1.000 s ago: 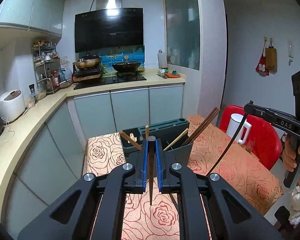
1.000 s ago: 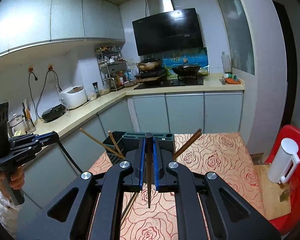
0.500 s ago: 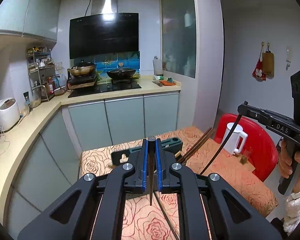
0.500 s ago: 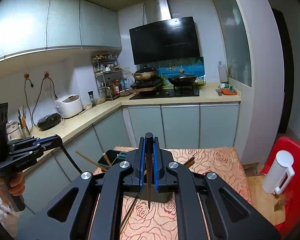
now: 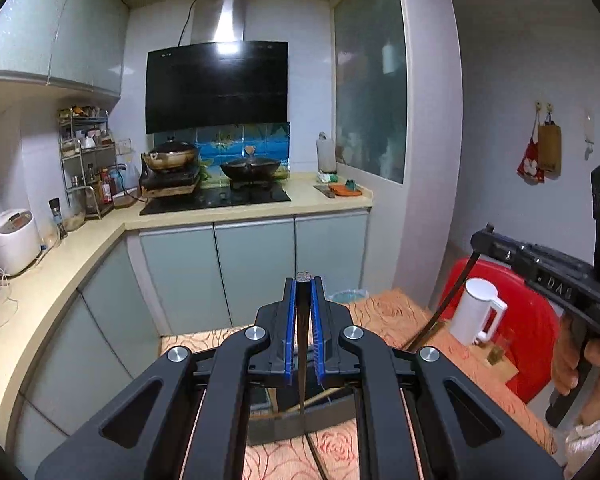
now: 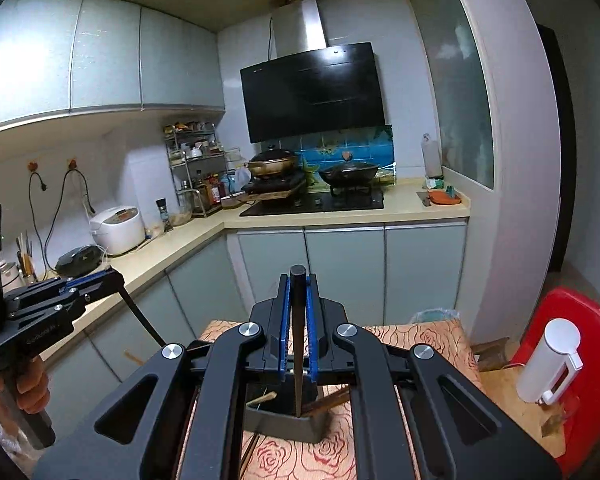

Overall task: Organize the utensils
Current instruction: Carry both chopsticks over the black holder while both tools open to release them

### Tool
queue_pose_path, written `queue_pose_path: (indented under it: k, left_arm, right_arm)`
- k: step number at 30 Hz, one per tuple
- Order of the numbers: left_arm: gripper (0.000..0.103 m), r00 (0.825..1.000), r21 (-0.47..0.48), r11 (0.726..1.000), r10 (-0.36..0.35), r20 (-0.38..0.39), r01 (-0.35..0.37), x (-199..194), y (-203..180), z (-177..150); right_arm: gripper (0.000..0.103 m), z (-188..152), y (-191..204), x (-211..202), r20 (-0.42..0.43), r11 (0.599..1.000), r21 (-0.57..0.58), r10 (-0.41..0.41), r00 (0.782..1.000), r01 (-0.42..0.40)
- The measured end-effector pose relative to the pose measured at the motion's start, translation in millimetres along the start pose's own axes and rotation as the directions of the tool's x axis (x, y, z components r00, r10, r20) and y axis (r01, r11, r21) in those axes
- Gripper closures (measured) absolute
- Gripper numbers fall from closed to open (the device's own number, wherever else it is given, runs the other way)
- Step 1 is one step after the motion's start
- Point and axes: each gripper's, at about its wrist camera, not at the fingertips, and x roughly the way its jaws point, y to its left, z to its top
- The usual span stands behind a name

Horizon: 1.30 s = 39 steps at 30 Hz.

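Two dark chopsticks are mid-transfer: the left gripper clamps one chopstick, the right gripper another, both hanging low-centre over the dark holder; some sticks already inside, neither released yet.

I see matt black plastic holder w/ wooden chopsticks, rose-print cloth tablecloth, glossy red plastic stool.
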Motion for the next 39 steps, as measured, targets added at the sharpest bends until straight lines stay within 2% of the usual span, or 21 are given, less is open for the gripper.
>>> queue_pose_path:
  k: [7,16,21,29,30,31,32,33,34,39]
  left_arm:
    - [0.096,1.000,-0.032,0.999,0.023,-0.002,-0.023,31.3,3.1,2.9]
    - [0.096,0.997,-0.037,0.998,0.051,-0.065,-0.054,70.9,10.8,-23.1]
    - [0.096,0.994,-0.039,0.997,0.067,-0.091,-0.070,79.6,16.9,-34.5]
    - [0.095,0.993,-0.036,0.996,0.074,-0.096,-0.078,77.7,18.0,-38.4]
    - [0.090,0.993,-0.039,0.996,0.075,-0.096,-0.079,77.0,18.5,-38.1]
    - [0.074,0.992,-0.043,0.996,0.078,-0.094,-0.083,75.5,19.2,-37.9]
    - [0.067,0.993,-0.047,0.995,0.084,-0.088,-0.089,73.5,19.7,-37.5]
    - [0.055,0.993,-0.050,0.994,0.093,-0.074,-0.097,70.2,21.1,-37.0]
    - [0.050,0.993,-0.050,0.994,0.097,-0.065,-0.100,67.2,21.5,-36.5]
    - [0.038,0.994,-0.041,0.994,0.099,-0.041,-0.100,51.7,22.1,-36.8]
  right_arm:
    - [0.095,-1.9,-1.6,25.5,-0.008,1.000,0.010,-0.013,1.000,0.013]
    - [0.095,-28.4,2.2,66.9,-0.115,1.000,0.017,-0.003,0.993,0.005]
    - [0.095,-39.6,3.8,83.1,-0.166,0.999,0.041,0.021,0.986,-0.015]
    - [0.093,-42.3,11.5,92.2,-0.199,0.999,0.035,0.027,0.980,-0.020]
    - [0.092,-42.1,11.5,92.4,-0.201,0.999,0.034,0.028,0.979,-0.022]
    - [0.088,-41.7,12.4,91.6,-0.201,0.999,0.030,0.027,0.979,-0.021]
    - [0.073,-41.3,12.8,90.9,-0.198,0.999,0.027,0.023,0.980,-0.018]
    - [0.053,-40.9,13.1,88.6,-0.188,1.000,0.027,0.013,0.982,-0.009]
    - [0.048,-40.2,12.1,87.0,-0.176,1.000,0.028,0.004,0.984,0.001]
    - [0.046,-35.9,13.2,73.9,-0.131,1.000,-0.003,-0.021,0.991,0.021]
